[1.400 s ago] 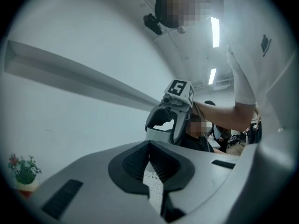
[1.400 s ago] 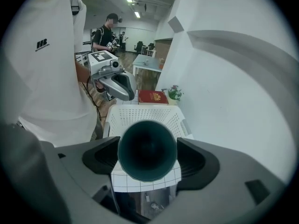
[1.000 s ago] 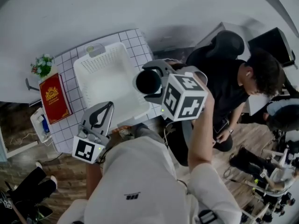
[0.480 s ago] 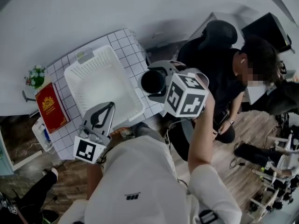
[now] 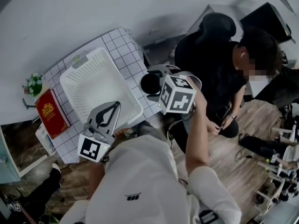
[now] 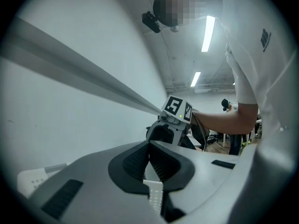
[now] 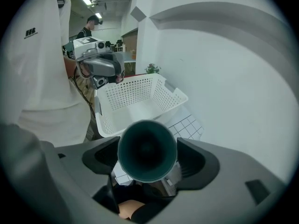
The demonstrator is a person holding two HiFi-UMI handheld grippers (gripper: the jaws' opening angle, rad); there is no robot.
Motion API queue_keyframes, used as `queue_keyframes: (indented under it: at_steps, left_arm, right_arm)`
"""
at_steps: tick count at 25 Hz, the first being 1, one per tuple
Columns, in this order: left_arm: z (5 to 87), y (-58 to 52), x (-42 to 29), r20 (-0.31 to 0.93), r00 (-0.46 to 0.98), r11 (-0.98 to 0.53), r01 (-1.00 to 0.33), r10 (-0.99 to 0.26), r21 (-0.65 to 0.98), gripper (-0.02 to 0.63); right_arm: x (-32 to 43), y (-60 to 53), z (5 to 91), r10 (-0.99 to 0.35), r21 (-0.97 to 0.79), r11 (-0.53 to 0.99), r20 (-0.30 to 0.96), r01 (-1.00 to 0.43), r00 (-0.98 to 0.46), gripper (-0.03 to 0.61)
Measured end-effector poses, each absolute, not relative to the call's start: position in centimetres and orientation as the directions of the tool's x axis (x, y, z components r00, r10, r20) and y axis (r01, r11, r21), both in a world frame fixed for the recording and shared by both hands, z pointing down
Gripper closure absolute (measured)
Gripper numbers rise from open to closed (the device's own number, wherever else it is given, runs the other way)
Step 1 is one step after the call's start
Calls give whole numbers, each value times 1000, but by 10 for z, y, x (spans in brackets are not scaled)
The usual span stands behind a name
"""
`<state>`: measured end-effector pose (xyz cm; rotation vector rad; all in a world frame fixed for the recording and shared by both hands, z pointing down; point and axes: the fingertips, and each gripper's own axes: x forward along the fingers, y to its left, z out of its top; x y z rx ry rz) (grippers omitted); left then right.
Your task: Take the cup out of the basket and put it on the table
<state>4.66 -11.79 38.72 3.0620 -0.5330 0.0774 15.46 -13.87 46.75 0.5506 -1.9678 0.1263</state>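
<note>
A dark cup [image 5: 150,84] sits sideways in my right gripper [image 5: 156,85], which is shut on it, mouth toward the camera. It hangs just right of the white perforated basket [image 5: 98,85], above the right edge of the white grid table [image 5: 122,40]. In the right gripper view the cup [image 7: 147,149] fills the space between the jaws, with the basket [image 7: 140,99] beyond it. My left gripper [image 5: 113,107] is shut on the basket's near rim. In the left gripper view a strip of that rim [image 6: 153,197] shows between the pads of my left gripper [image 6: 148,160].
A red book [image 5: 50,114] and a small potted plant [image 5: 32,84] lie at the table's left end. A person in black [image 5: 219,64] sits close to the table's right side, on a dark chair [image 5: 217,24]. The wall runs behind the table.
The cup in my right gripper has drawn a little further right of the basket and slightly lower. The left gripper stays on the basket rim. The head view has shifted.
</note>
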Motion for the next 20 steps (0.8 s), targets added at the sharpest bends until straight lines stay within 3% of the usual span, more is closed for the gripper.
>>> queue_keyframes:
  at_steps: [20]
  left_arm:
    - [412,-131,101,122,967,-973,-229,-223,36,603]
  right_arm:
    - [178,-144,572,-297,82,846,894,-528,-336,193]
